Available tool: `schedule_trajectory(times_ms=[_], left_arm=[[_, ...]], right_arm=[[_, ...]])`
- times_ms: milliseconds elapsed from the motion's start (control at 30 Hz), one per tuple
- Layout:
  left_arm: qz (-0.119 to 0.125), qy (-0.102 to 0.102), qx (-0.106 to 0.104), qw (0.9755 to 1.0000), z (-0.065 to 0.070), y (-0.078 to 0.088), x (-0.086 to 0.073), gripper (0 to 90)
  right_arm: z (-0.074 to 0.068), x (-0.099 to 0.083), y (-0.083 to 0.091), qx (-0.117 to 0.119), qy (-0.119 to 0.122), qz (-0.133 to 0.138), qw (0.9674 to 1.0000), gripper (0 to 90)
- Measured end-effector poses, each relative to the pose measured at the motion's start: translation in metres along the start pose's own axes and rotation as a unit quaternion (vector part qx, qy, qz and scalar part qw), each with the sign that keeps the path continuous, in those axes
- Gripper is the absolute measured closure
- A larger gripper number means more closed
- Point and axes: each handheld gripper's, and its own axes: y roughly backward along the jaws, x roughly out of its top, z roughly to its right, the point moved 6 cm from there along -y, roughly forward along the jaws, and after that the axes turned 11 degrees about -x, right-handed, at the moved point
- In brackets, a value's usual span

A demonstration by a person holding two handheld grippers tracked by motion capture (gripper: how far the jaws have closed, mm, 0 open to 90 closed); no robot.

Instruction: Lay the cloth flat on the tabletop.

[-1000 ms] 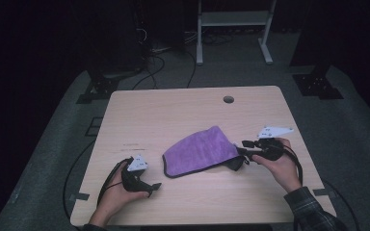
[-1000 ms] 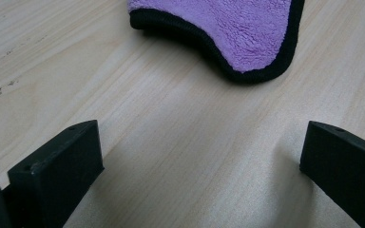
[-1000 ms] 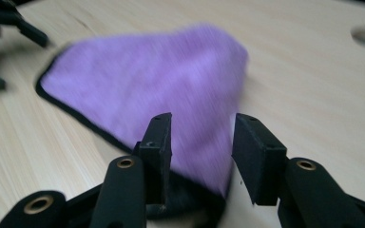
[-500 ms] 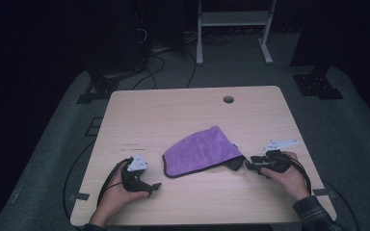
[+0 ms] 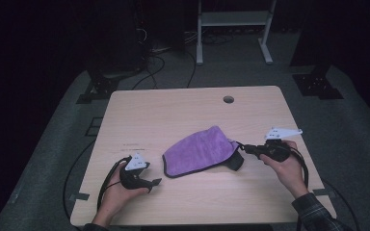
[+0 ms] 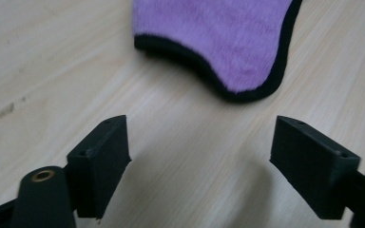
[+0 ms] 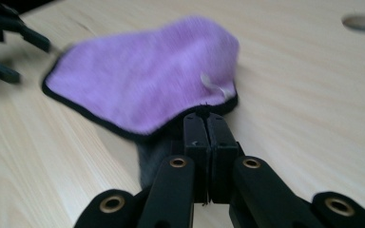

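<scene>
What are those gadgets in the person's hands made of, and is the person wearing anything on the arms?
Each hand holds a black pistol-shaped tool. The left claw and right claw each carry a pale three-cornered plate on top and trail a black cable. Up close, the fingers are blocky black pads on arms joined by brass-coloured rivets. The right wrist shows a dark plaid sleeve.

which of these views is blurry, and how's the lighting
Right gripper view: purple cloth smeared by motion blur, the jaws sharper. Left gripper view: cloth edge soft, wood grain fairly crisp. High view: table evenly lit, the surrounding room nearly black.
</scene>
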Motion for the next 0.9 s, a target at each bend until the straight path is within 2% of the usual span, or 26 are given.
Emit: schedule_trajectory(times_ms=[100, 200, 267, 300, 333, 367, 400, 433, 500, 533, 600, 633, 667, 767, 900], left_arm=[[0.009, -0.01, -0.001, 0.9999, 0.003, 0.002, 0.007, 21.0], [0.032, -0.019, -0.008, 0.9993, 0.01, 0.001, 0.022, 21.4], [0.033, -0.021, -0.013, 0.9992, 0.013, 0.0, 0.026, 21.4], [0.038, -0.022, -0.026, 0.9987, 0.017, -0.002, 0.033, 21.4], [0.044, -0.024, -0.031, 0.9983, 0.019, -0.003, 0.037, 21.4], [0.053, -0.03, -0.038, 0.9975, 0.024, -0.006, 0.047, 21.5], [0.053, -0.03, -0.038, 0.9975, 0.024, -0.006, 0.047, 21.6], [0.066, -0.036, -0.048, 0.996, 0.03, -0.009, 0.059, 21.6], [0.081, -0.042, -0.058, 0.9941, 0.034, -0.011, 0.071, 21.7], [0.081, -0.042, -0.058, 0.9941, 0.034, -0.011, 0.071, 22.1], [0.094, -0.044, -0.068, 0.9923, 0.038, -0.014, 0.082, 23.2], [0.101, -0.052, -0.072, 0.991, 0.041, -0.016, 0.091, 24.2], [0.101, -0.052, -0.072, 0.991, 0.041, -0.016, 0.091, 25.6], [0.121, -0.06, -0.071, 0.9883, 0.042, -0.02, 0.109, 29.6], [0.133, -0.063, -0.072, 0.9864, 0.04, -0.023, 0.121, 31.4]], right_arm=[[-0.011, 0.015, 0.001, 0.017, 0.004, 0.017, 0.9997, 88.4], [-0.024, 0.029, 0.0, 0.038, 0.009, 0.031, 0.9987, 88.4], [-0.029, 0.033, -0.001, 0.046, 0.012, 0.036, 0.9982, 88.5], [-0.034, 0.038, -0.002, 0.053, 0.016, 0.04, 0.9977, 88.5], [-0.046, 0.049, -0.005, 0.066, 0.024, 0.048, 0.9964, 88.5], [-0.05, 0.053, -0.006, 0.07, 0.026, 0.051, 0.9959, 88.5], [-0.05, 0.053, -0.006, 0.07, 0.026, 0.051, 0.9959, 88.5], [-0.063, 0.063, -0.009, 0.084, 0.035, 0.058, 0.9942, 88.5], [-0.073, 0.071, -0.012, 0.093, 0.041, 0.064, 0.9927, 88.5], [-0.073, 0.071, -0.012, 0.093, 0.041, 0.064, 0.9927, 88.5], [-0.088, 0.082, -0.015, 0.11, 0.051, 0.075, 0.9898, 88.5], [-0.093, 0.085, -0.016, 0.114, 0.054, 0.076, 0.989, 88.5], [-0.093, 0.085, -0.016, 0.114, 0.054, 0.076, 0.989, 88.5], [-0.108, 0.096, -0.02, 0.128, 0.061, 0.084, 0.9862, 88.5], [-0.115, 0.102, -0.023, 0.134, 0.064, 0.089, 0.9849, 88.5]])
